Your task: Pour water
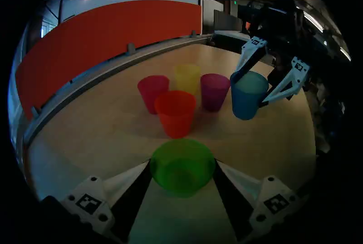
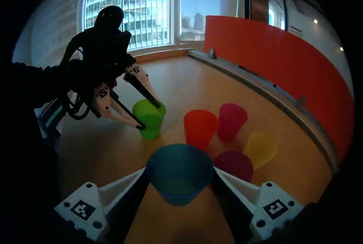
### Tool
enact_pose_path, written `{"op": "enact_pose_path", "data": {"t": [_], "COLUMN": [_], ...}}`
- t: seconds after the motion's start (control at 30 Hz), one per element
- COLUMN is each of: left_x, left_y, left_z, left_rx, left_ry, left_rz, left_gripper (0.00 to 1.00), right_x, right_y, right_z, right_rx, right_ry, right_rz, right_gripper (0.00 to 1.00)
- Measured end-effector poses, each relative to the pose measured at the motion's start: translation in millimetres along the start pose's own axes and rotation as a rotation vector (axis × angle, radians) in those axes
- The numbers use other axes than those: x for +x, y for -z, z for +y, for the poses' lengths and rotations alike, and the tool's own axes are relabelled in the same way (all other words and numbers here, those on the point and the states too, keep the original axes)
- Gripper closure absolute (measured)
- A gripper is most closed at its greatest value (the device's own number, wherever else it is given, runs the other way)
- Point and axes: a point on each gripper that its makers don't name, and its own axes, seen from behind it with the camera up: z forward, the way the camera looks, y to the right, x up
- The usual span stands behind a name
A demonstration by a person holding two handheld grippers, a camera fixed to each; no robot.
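Over the pale worktop, gripping a translucent green cup between the left fingers and a translucent blue cup upright between the right fingers, near four coloured cups.

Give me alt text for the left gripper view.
The left gripper holds a green cup over a wooden table. Beyond it stand an orange cup, pink cup, yellow cup and purple cup; the right gripper holds a blue cup.
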Motion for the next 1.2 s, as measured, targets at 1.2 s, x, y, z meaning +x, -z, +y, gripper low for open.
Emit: {"op": "enact_pose_path", "data": {"t": [1.2], "left_x": [-11], "left_y": [3.7], "left_z": [-1.8], "left_rx": [0.004], "left_ry": [0.006], "left_rz": [-0.008], "left_gripper": [0.05], "right_x": [-26], "right_y": [-12.8], "right_z": [-1], "right_rx": [-0.016], "right_ry": [0.005], "right_rz": [-0.039], "right_gripper": [0.07]}}
